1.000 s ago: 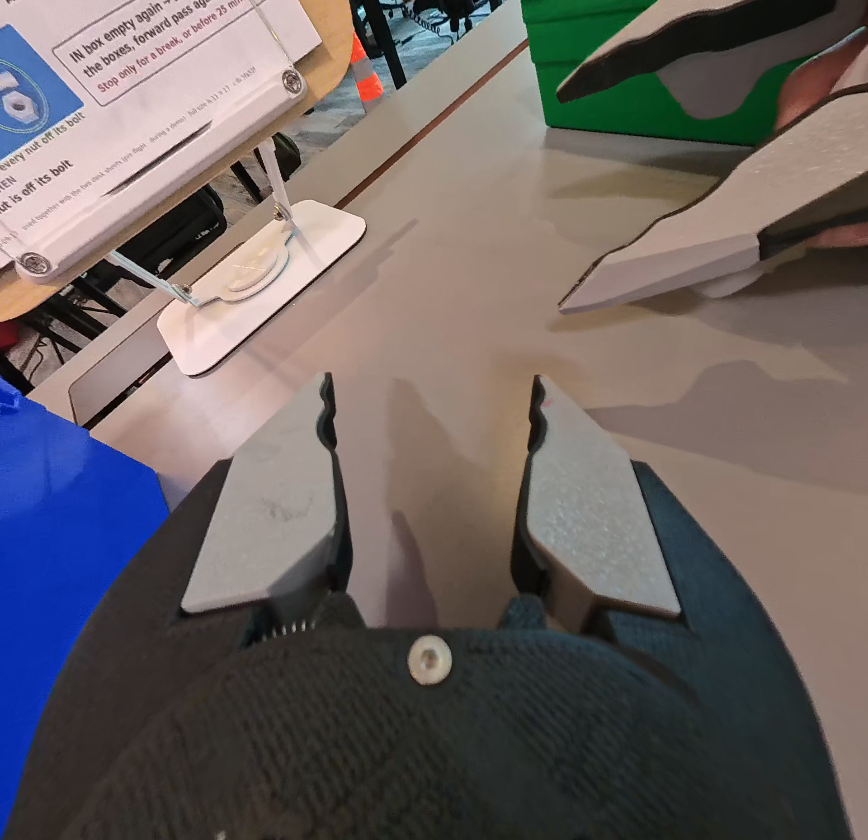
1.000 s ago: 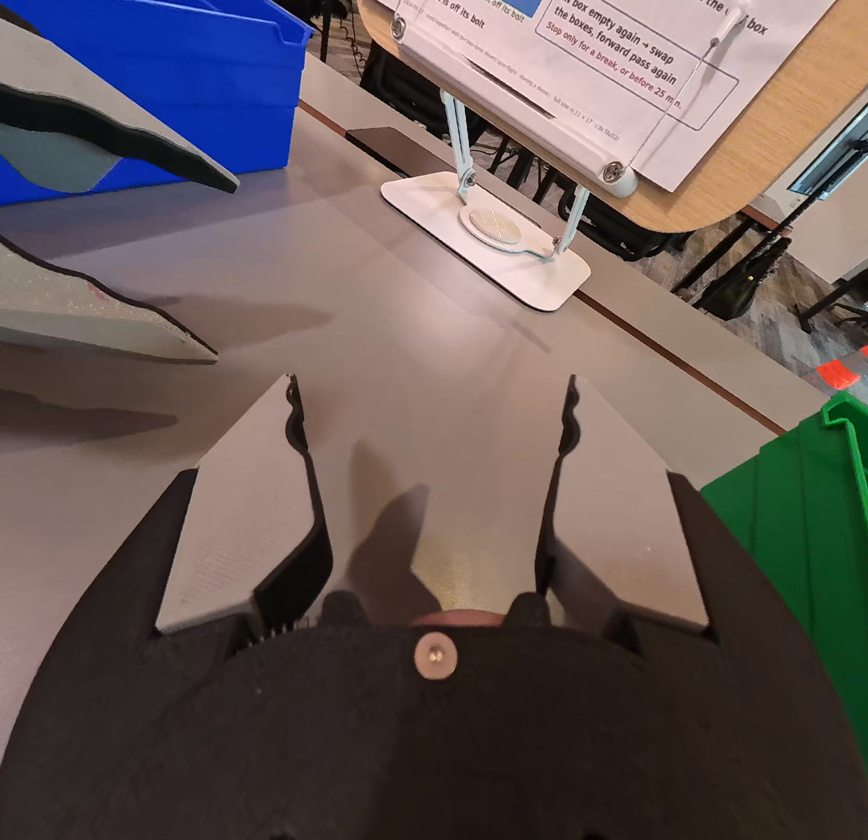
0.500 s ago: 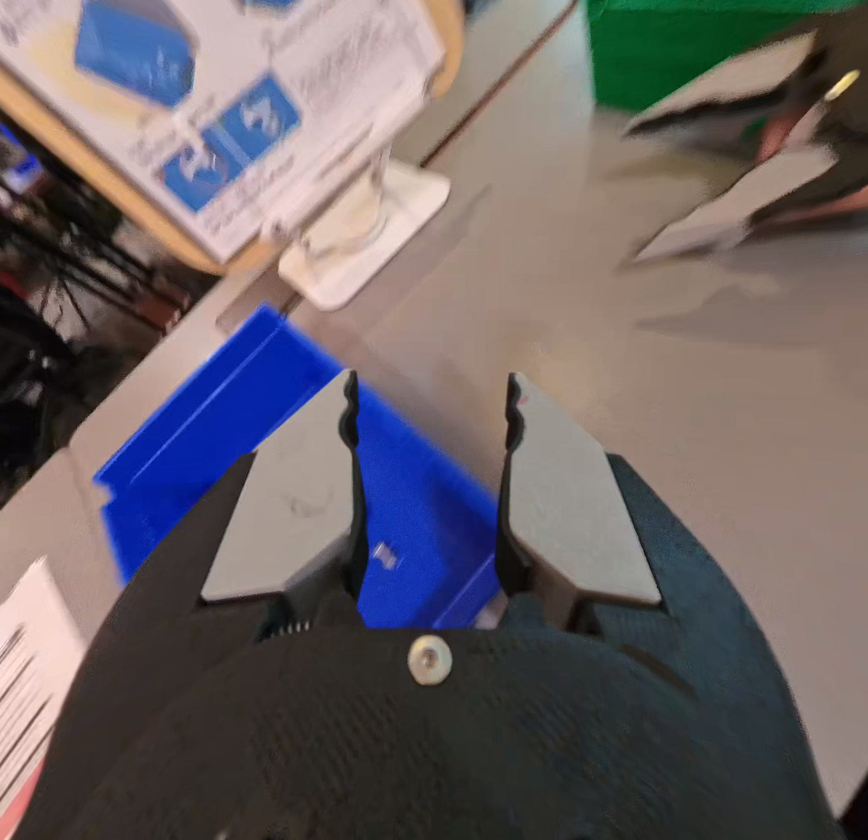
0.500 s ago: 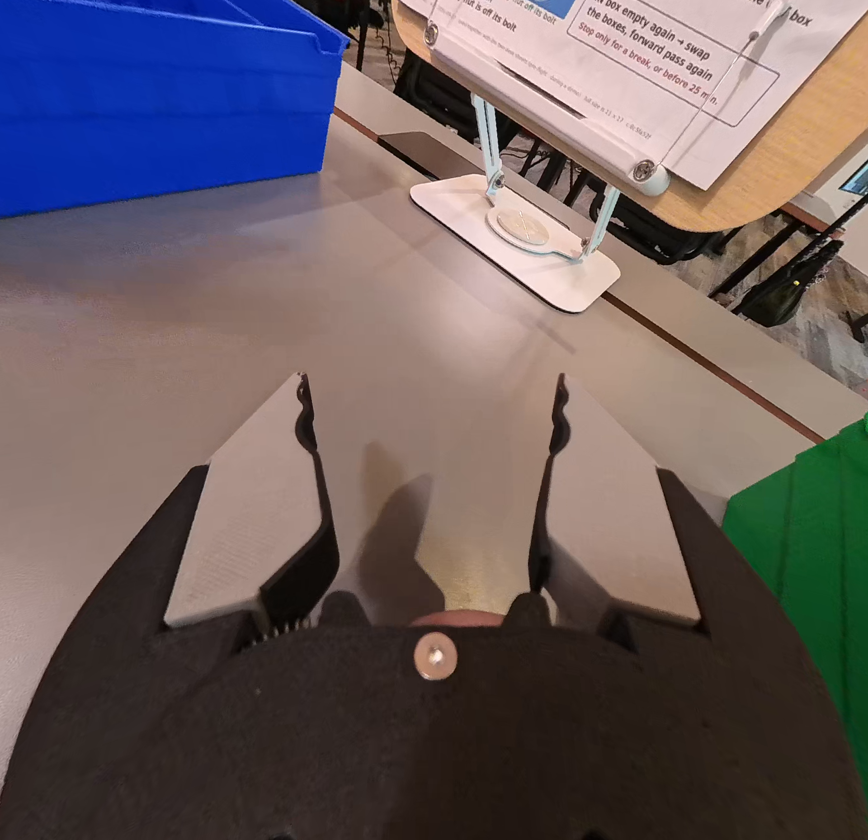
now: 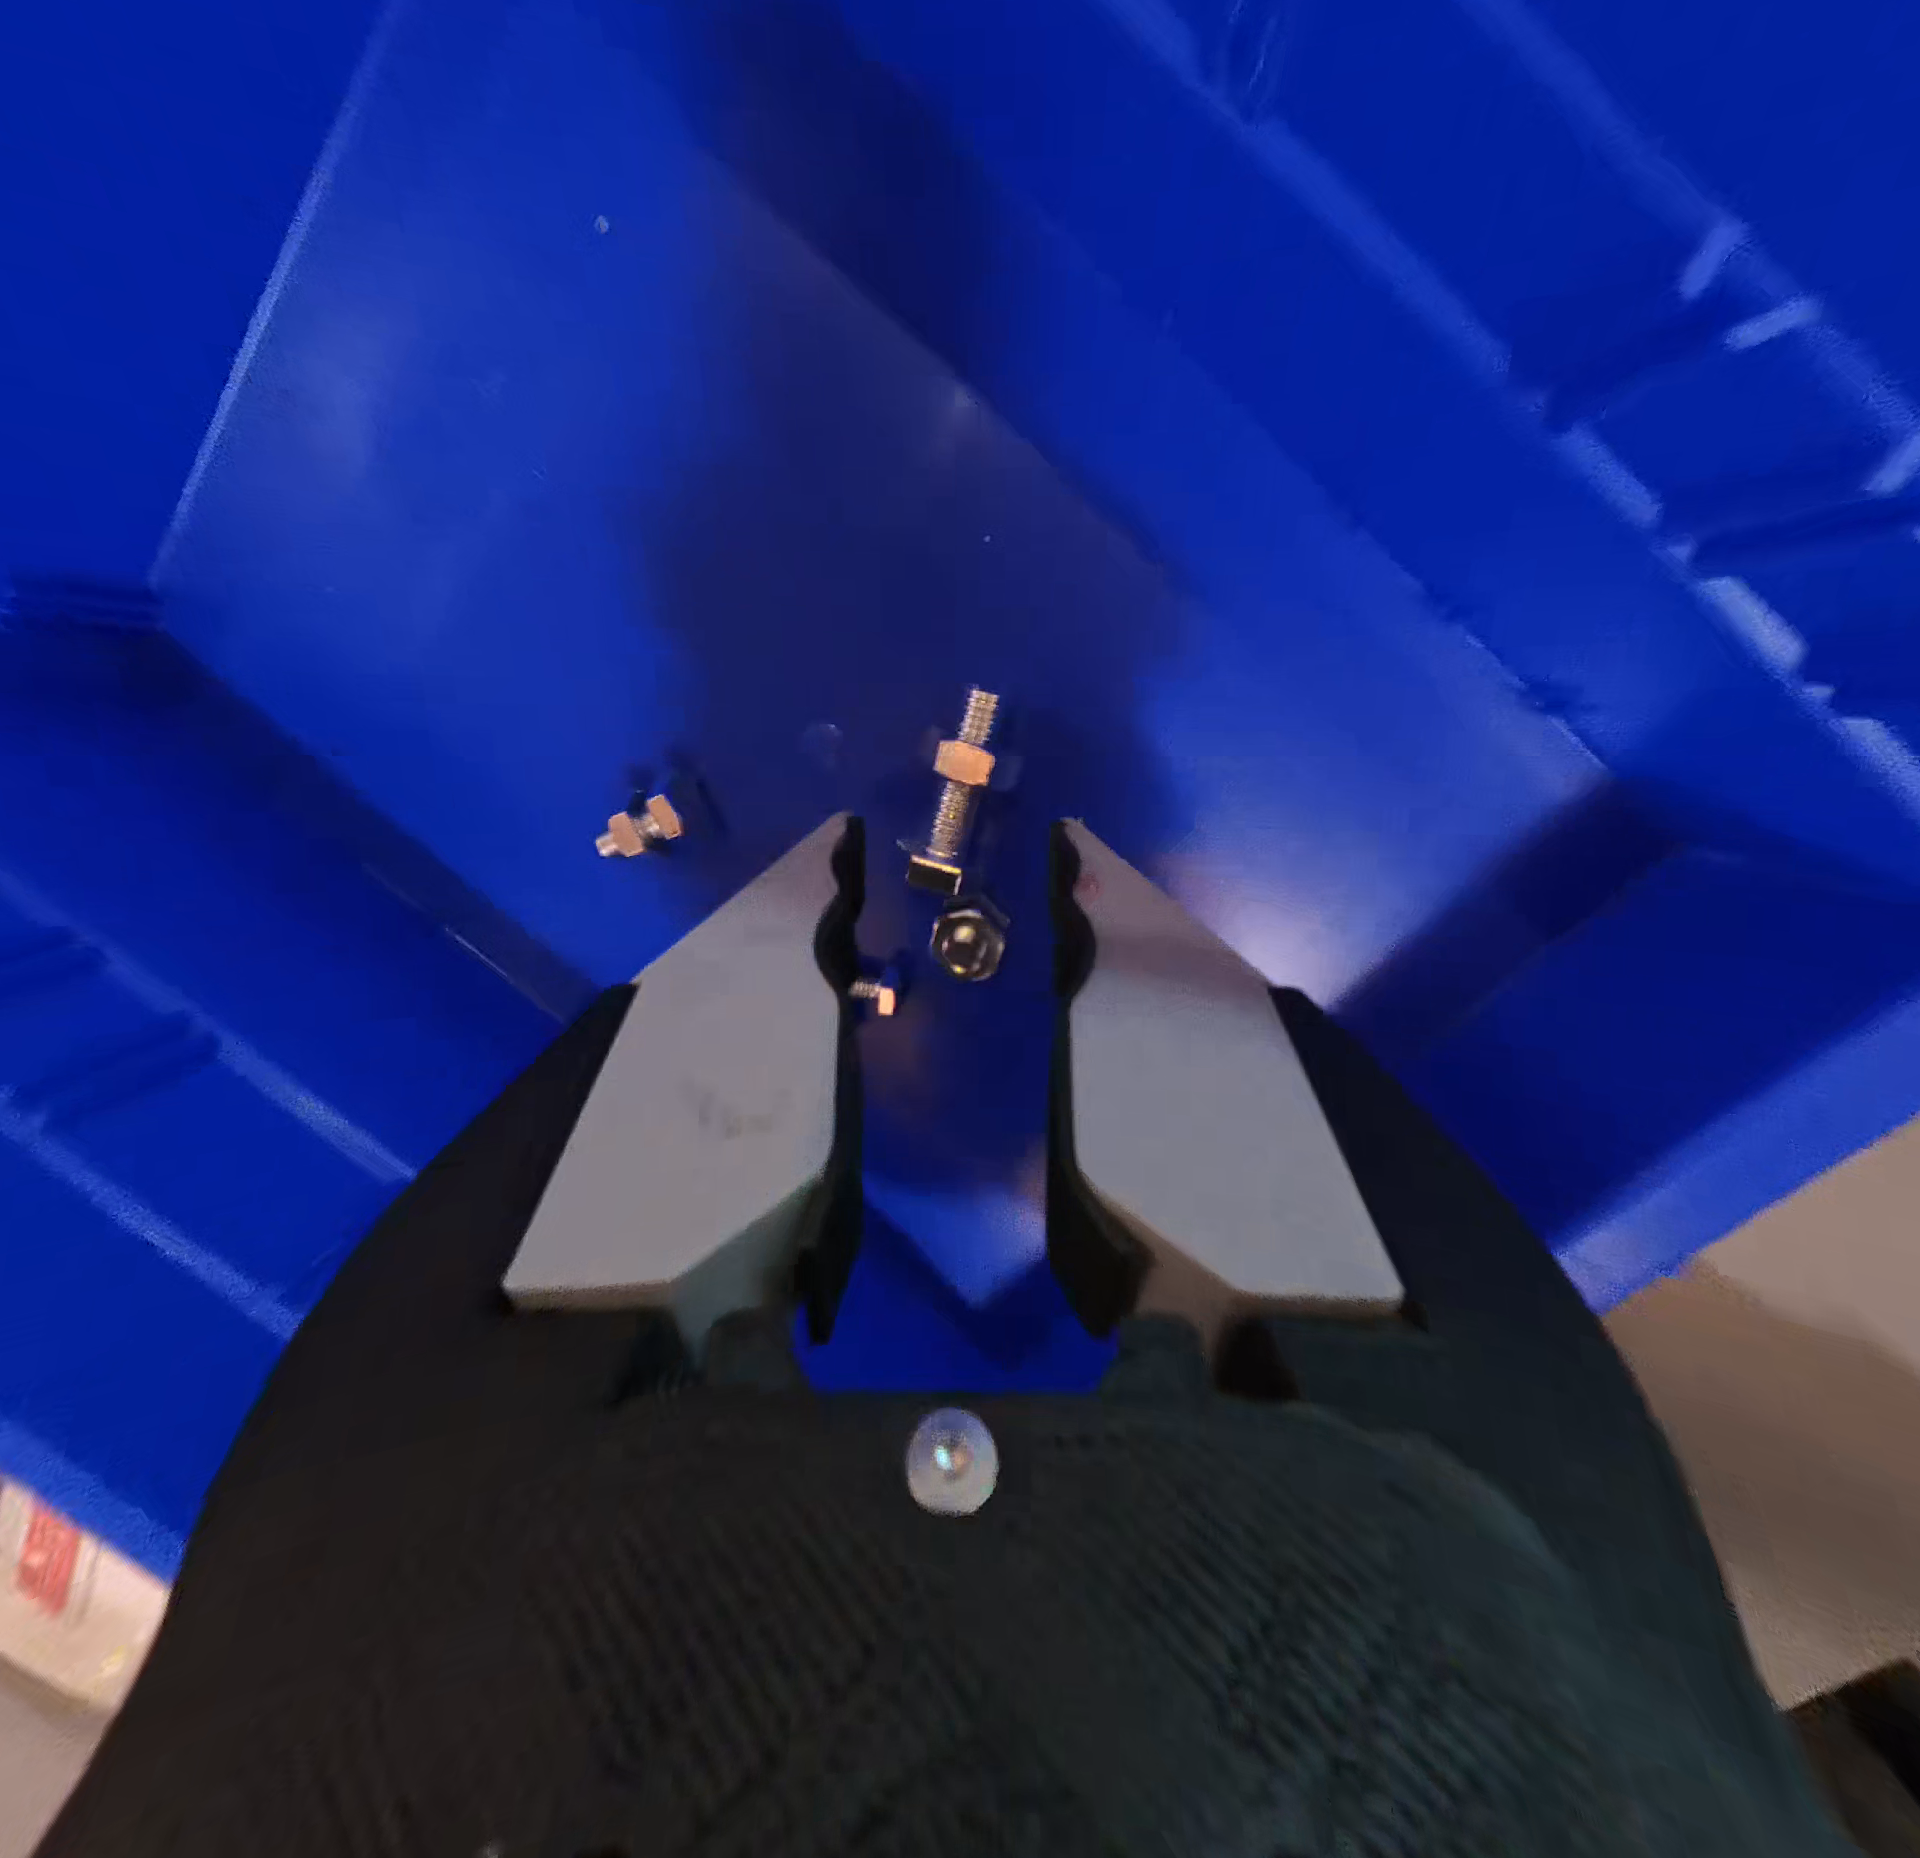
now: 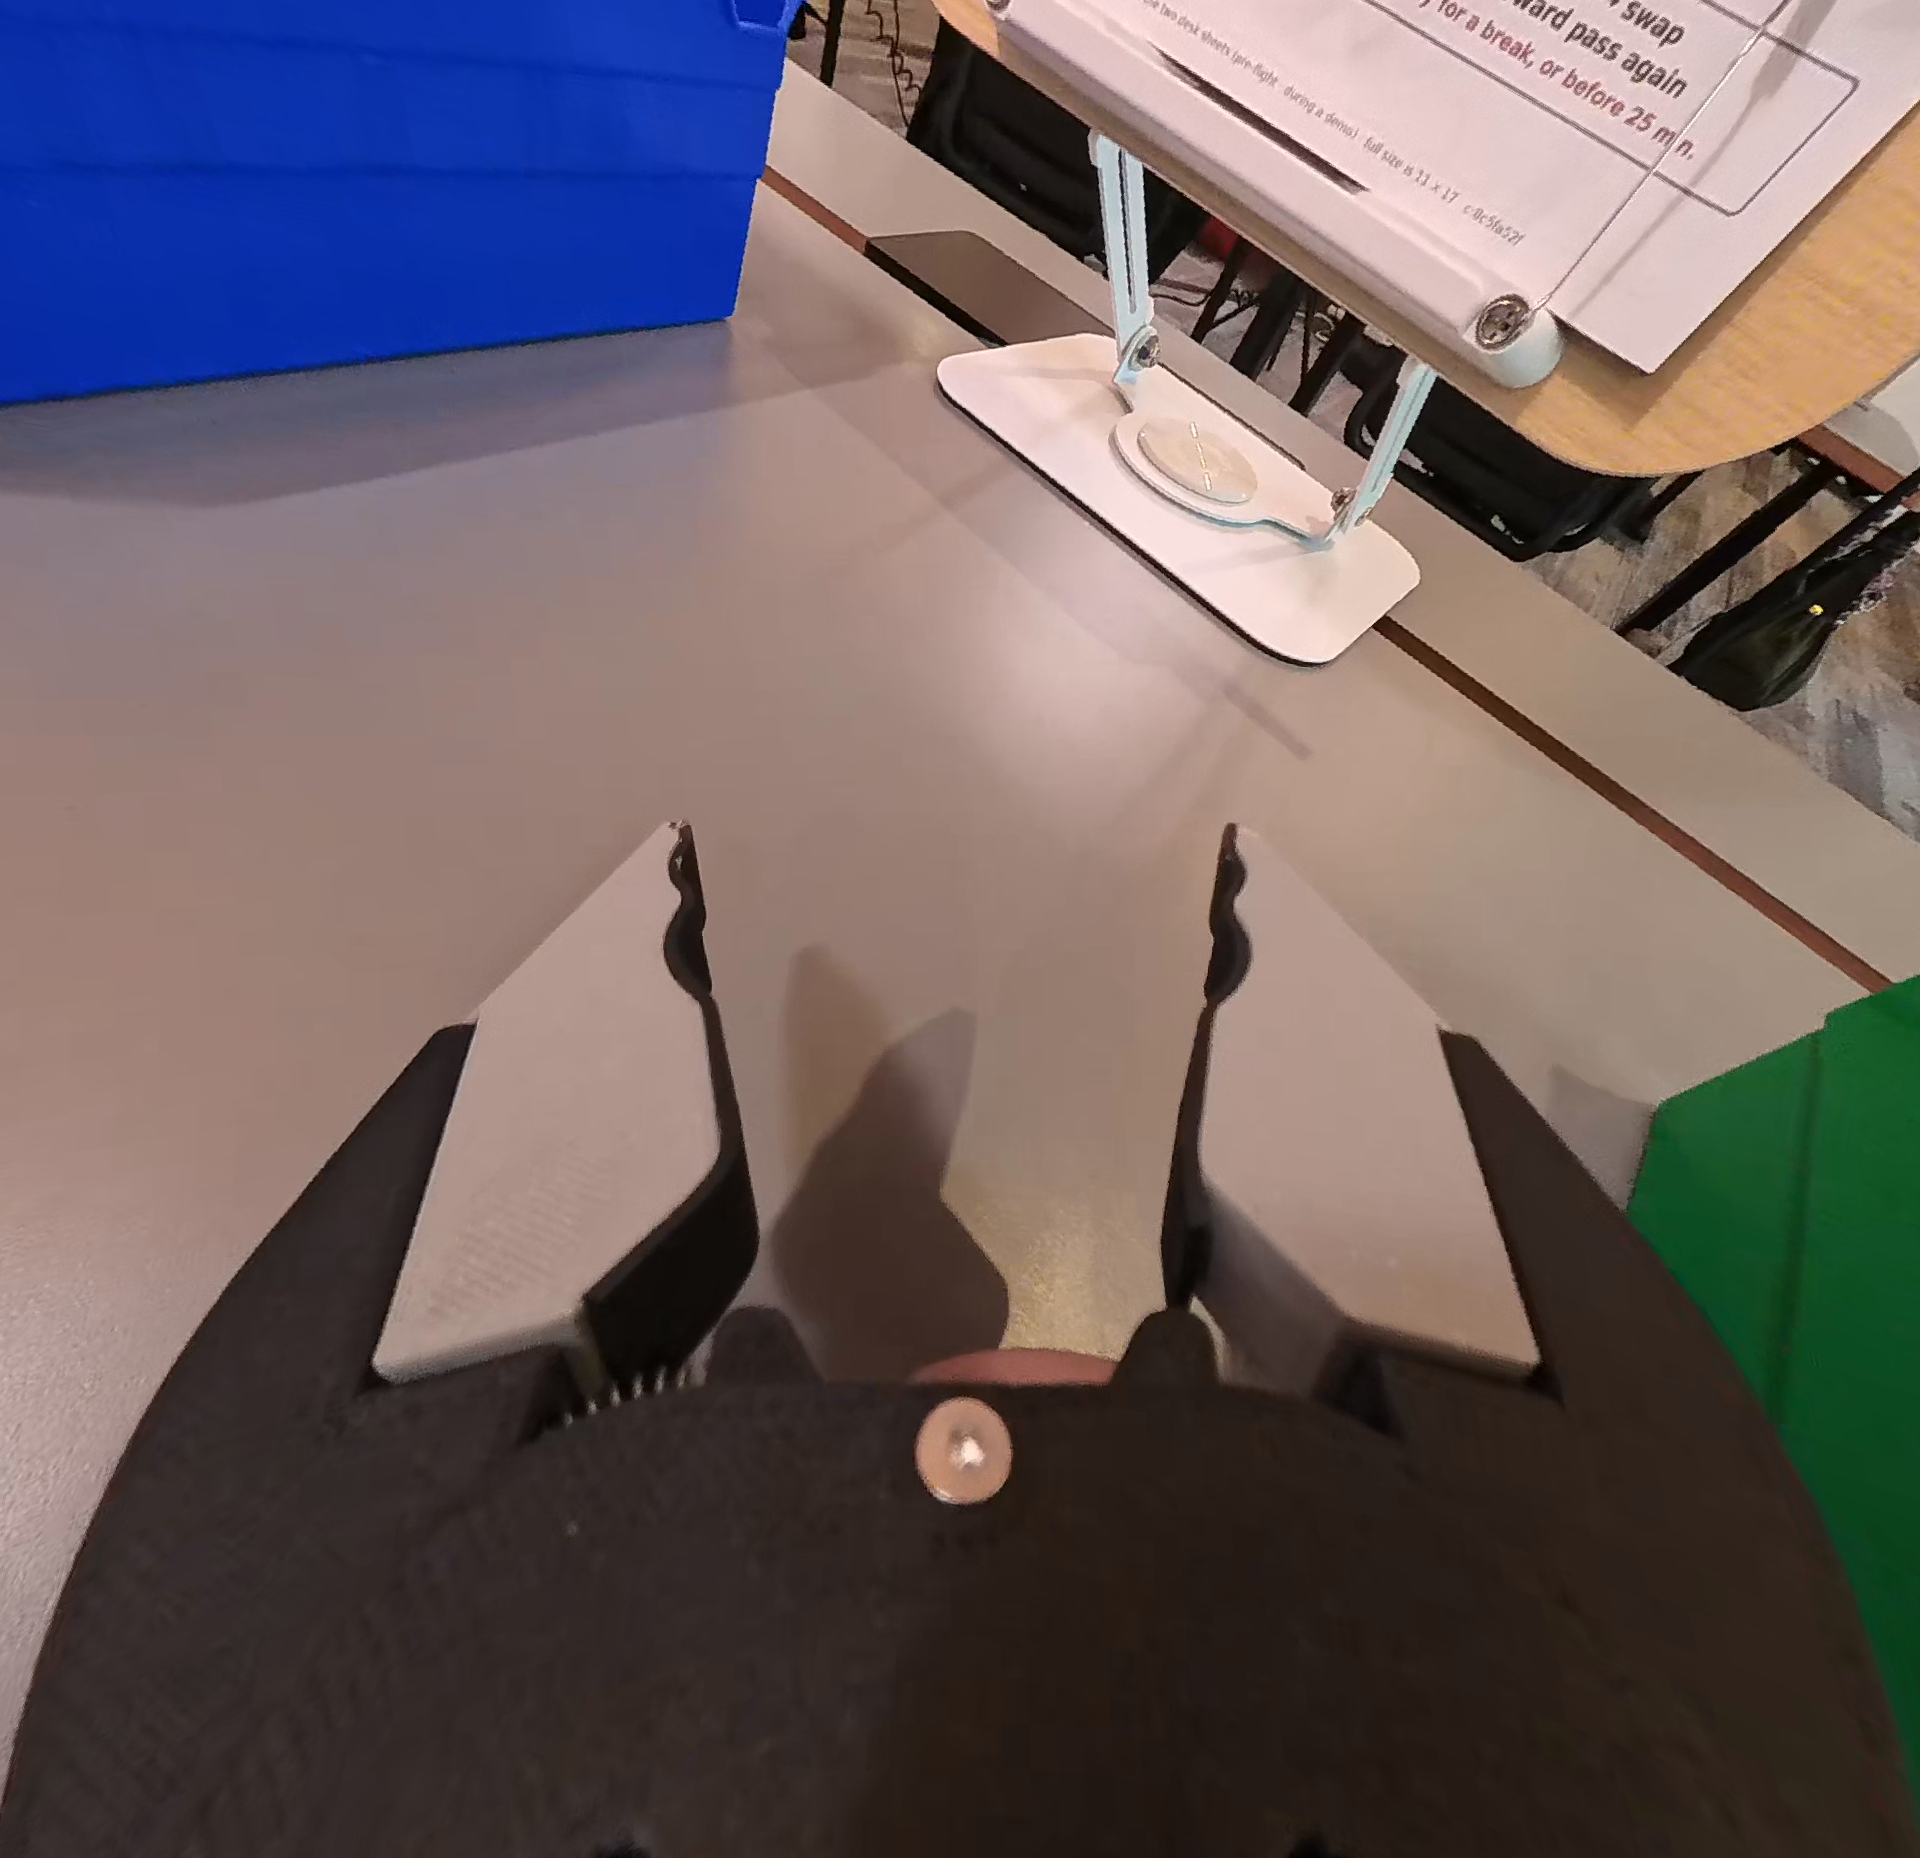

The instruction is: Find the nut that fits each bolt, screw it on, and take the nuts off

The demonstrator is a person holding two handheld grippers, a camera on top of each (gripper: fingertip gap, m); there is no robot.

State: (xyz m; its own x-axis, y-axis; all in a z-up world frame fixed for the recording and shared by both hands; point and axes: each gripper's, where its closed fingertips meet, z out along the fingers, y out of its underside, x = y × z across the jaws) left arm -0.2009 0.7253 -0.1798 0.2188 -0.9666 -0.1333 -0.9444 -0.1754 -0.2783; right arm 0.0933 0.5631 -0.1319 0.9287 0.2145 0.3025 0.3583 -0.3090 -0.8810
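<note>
Grey laminate forms the tabletop [image 6: 520, 728], the largest surface in the right wrist view. A blue plastic bin [image 6: 364, 146] stands at its far left; in the left wrist view the bin interior [image 5: 644, 374] fills most of the frame. A green bin [image 6: 1818, 1237] sits at the right edge of the tabletop. A tilted document stand [image 6: 1226, 499] with a white base plate carries a printed sheet [image 6: 1507, 63] at the far edge.

The right gripper [image 6: 956, 842] is poised over bare tabletop, its jaws wide apart and holding nothing. The left gripper [image 5: 951, 837] points down into the blue bin, jaws partly open and empty.

On the bin floor, a long bolt [image 5: 954, 806] with a nut [image 5: 964, 762] threaded on its shank lies just beyond the left gripper tips. A dark hex nut [image 5: 968, 944] lies between the fingers, near the bolt head. A short bolt with nut [image 5: 641, 832] lies to the left, apart. A small bolt [image 5: 876, 996] lies beside the left finger [image 5: 717, 1070].
</note>
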